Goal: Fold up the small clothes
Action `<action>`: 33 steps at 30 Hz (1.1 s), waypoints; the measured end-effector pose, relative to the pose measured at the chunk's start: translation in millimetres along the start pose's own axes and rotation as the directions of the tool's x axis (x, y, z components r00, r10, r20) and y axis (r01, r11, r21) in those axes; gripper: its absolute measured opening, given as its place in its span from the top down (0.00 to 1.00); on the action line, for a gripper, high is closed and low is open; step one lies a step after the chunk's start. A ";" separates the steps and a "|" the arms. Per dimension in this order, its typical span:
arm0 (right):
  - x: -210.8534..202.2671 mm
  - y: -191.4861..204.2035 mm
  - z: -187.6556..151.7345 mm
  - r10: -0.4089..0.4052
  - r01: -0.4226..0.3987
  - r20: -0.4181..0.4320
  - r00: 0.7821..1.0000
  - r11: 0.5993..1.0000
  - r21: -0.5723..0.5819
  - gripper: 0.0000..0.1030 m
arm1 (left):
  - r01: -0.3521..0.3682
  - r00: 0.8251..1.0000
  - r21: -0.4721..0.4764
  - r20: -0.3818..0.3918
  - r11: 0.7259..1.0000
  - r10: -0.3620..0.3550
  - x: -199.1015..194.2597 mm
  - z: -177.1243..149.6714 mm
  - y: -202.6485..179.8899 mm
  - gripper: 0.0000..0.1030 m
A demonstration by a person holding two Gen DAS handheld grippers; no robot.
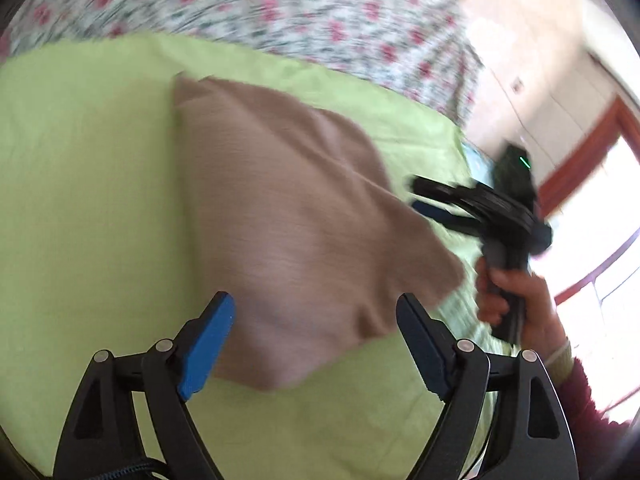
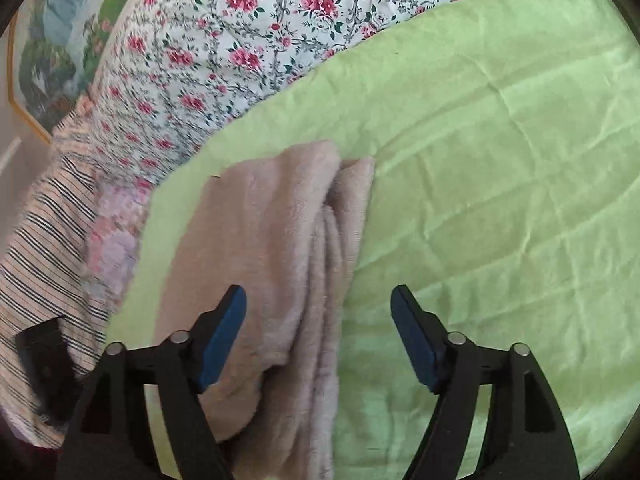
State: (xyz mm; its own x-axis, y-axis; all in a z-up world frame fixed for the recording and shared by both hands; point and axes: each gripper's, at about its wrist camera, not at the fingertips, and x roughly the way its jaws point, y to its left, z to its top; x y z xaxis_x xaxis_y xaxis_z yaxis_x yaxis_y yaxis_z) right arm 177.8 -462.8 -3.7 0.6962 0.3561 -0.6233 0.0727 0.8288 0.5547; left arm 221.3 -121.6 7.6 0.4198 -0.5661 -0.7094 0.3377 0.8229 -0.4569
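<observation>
A pinkish-brown fleece garment (image 1: 288, 208) lies folded on a light green cloth (image 1: 80, 184). My left gripper (image 1: 316, 304) hovers over the garment's near edge, open, its blue pads apart from the fabric. In the right wrist view the same garment (image 2: 272, 220) shows several stacked layers along one side. My right gripper (image 2: 318, 294) is open above its near end, gripping nothing. The left wrist view also shows the right gripper (image 1: 420, 196) just beyond the garment's right corner, held by a person's hand (image 1: 504, 292).
The green cloth (image 2: 480, 160) covers a bed with a floral quilt (image 2: 240, 40) behind it. A striped fabric (image 2: 40, 220) and a dark object (image 2: 44, 368) lie off the cloth's left edge. A framed picture (image 2: 48, 40) and a bright window (image 1: 600, 240) stand beyond.
</observation>
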 end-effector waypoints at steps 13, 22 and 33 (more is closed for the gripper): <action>62.4 7.9 -1.3 0.044 -0.041 -0.133 0.990 0.999 0.028 0.32 | 0.179 0.972 -0.234 -0.111 0.956 -0.209 100.2 56.0 79.2 0.24; 55.5 56.7 -16.3 0.095 -0.095 -0.101 0.990 0.995 0.005 0.66 | 0.127 0.990 -0.113 -0.044 0.985 -0.132 50.8 42.6 72.5 0.52; 111.7 153.5 -65.5 0.275 -0.287 -0.198 0.941 0.957 -0.038 0.67 | -0.026 1.000 -0.129 0.006 0.991 0.027 -72.4 11.2 129.9 0.51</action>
State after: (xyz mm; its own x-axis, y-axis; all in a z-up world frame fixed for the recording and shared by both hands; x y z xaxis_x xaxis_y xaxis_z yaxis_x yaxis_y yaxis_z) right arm 220.0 -267.5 -24.2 0.5334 0.6483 -0.5432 -0.1574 0.7071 0.6893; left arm 244.2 25.7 5.6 0.4340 -0.5443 -0.7180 0.2157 0.8365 -0.5037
